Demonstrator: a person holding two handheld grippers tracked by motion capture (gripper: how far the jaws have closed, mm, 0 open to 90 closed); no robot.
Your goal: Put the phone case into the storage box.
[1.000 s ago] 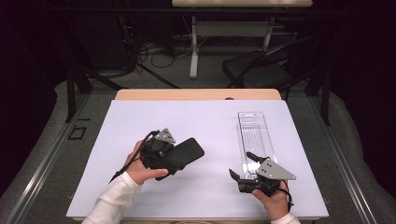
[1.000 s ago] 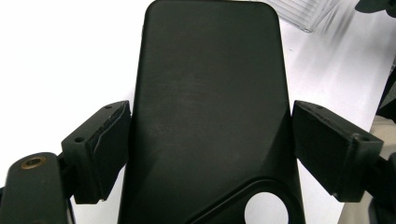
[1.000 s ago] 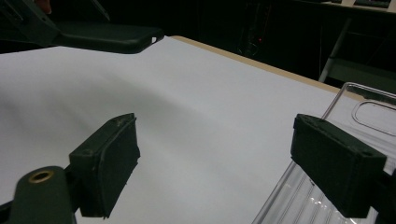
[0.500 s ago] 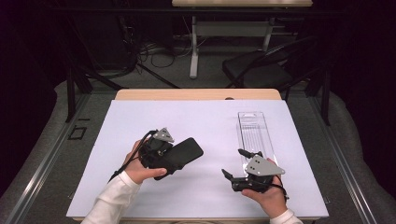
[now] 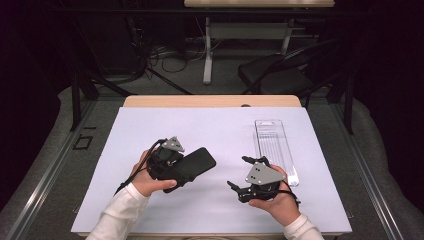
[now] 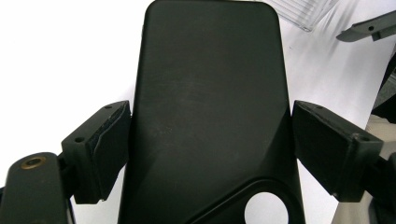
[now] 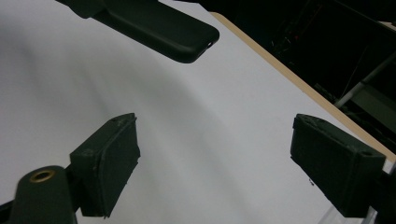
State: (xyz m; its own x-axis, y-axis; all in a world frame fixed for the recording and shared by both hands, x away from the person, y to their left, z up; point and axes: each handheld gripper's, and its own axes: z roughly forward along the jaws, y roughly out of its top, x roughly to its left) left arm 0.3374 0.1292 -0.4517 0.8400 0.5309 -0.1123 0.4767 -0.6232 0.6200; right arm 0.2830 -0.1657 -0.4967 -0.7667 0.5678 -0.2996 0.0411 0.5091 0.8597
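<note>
Black phone case (image 5: 192,164) clamped in the left gripper (image 5: 170,161); right gripper (image 5: 239,174) empty and spread wide.

Case sits left of centre over the white sheet (image 5: 215,130), its free end angled toward the middle of the table. In the left gripper view the case (image 6: 210,102) fills the gap between the jaws; the left pad (image 6: 109,144) presses its edge, the right pad (image 6: 322,140) sits at the other edge, round cutout at the bottom. Left hand (image 5: 147,177) wraps the gripper body. In the right gripper view both pads (image 7: 112,161) stand apart with bare sheet between them, case end (image 7: 163,30) farther off. Right hand (image 5: 277,202) low right. Clear plastic tray (image 5: 274,145) lies flat just beside the right gripper, toward the far right of the sheet.
</note>
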